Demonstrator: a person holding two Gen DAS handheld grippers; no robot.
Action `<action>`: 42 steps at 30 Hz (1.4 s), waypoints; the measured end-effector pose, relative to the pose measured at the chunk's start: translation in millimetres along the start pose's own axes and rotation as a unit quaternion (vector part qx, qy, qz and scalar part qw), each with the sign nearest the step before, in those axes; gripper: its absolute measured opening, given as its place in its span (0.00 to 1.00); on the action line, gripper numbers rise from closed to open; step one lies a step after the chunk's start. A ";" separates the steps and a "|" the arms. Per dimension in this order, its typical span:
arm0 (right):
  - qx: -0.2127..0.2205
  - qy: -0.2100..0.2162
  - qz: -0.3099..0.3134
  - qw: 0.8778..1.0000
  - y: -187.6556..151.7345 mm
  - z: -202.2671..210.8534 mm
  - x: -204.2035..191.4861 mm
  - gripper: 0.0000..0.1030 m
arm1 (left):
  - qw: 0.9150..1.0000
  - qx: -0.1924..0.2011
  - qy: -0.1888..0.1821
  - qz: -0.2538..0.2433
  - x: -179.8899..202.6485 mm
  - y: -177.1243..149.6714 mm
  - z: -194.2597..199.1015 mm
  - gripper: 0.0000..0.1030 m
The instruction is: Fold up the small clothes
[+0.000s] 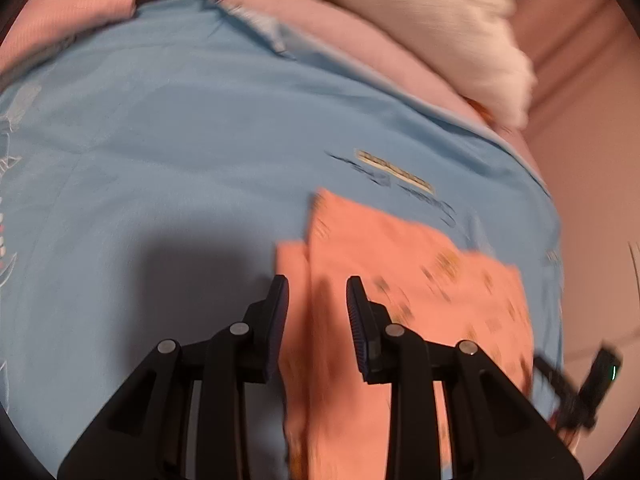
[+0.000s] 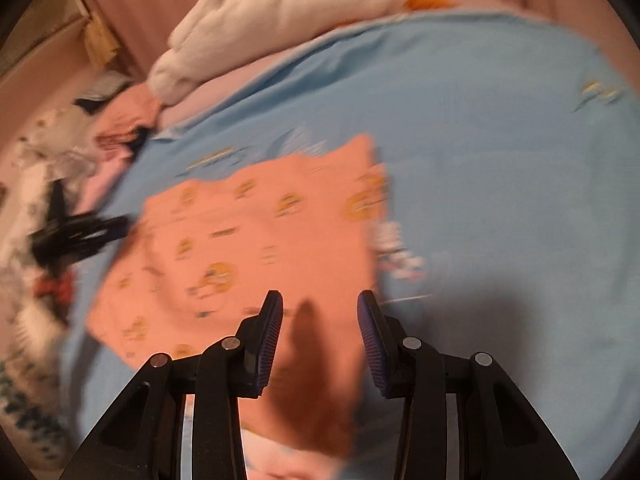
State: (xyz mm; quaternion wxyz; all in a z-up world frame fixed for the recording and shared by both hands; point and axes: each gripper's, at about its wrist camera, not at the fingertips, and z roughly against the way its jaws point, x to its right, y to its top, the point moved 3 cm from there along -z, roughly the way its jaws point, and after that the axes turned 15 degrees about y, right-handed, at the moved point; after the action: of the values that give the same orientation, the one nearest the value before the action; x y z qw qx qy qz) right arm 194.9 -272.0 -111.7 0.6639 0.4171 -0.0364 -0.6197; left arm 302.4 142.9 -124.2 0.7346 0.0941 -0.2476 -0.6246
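Note:
A small orange garment (image 1: pixel 420 280) printed with yellow cartoon figures lies flat on a light blue sheet (image 1: pixel 160 140). In the right wrist view the same orange garment (image 2: pixel 248 240) shows as a folded rectangle. My left gripper (image 1: pixel 318 292) hovers over its left edge, jaws apart, with the cloth seen through the gap and not pinched. My right gripper (image 2: pixel 320 304) hangs over the garment's near right part, also open, casting a shadow on the cloth. Each view catches the other gripper as a black blur: right gripper (image 1: pixel 580 384), left gripper (image 2: pixel 76 236). Both pictures are motion-blurred.
A white plush pile (image 2: pixel 272 12) and pink bedding (image 1: pixel 340 40) lie at the far edge of the blue sheet (image 2: pixel 500 140). More crumpled clothes, white and pink (image 2: pixel 60 152), are heaped at the left. A pink wall (image 1: pixel 592 100) stands to the right.

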 end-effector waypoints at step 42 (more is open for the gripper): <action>-0.055 0.089 0.081 0.991 -43.7 -43.4 -116.5 0.35 | 0.993 -0.048 -0.101 0.034 -10.3 -113.0 29.1 0.62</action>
State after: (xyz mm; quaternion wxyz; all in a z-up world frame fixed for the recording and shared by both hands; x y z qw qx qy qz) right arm 158.1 -145.4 -111.5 0.7342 0.4291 0.0229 -0.5256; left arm 188.9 135.0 -152.3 0.7305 -0.0135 -0.2933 -0.6166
